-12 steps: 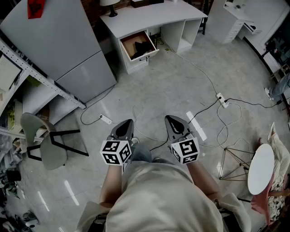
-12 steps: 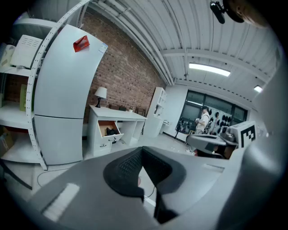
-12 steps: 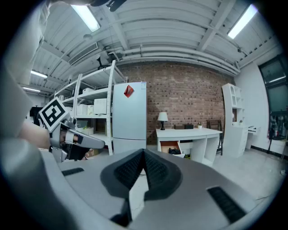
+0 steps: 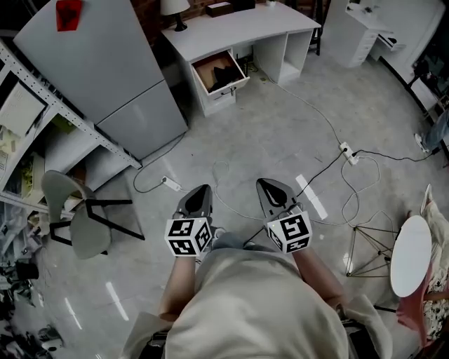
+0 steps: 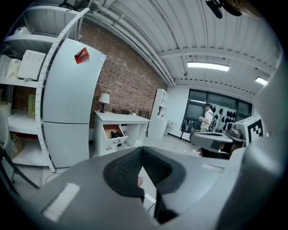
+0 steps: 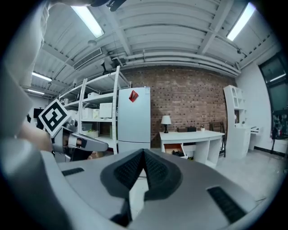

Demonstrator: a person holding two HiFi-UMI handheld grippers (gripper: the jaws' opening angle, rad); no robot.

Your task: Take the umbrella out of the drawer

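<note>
Far ahead, a white desk (image 4: 238, 28) has one drawer (image 4: 219, 73) pulled open, and a dark umbrella (image 4: 226, 73) lies inside it. The same open drawer (image 5: 113, 134) shows in the left gripper view, and small and distant (image 6: 179, 152) in the right gripper view. My left gripper (image 4: 198, 191) and right gripper (image 4: 270, 186) are held side by side in front of my body, both shut and empty, well short of the desk. Their tips meet in the left gripper view (image 5: 142, 149) and the right gripper view (image 6: 144, 152).
A tall grey fridge (image 4: 105, 77) stands left of the desk, with metal shelving (image 4: 42, 133) and a tipped chair (image 4: 77, 217) further left. Cables and power strips (image 4: 348, 151) cross the floor. A small round white table (image 4: 410, 256) stands at the right. A lamp (image 4: 174, 10) sits on the desk.
The whole view has shifted slightly: the desk and fridge sit a little nearer and more to the right. Both grippers keep their pose, shut.
</note>
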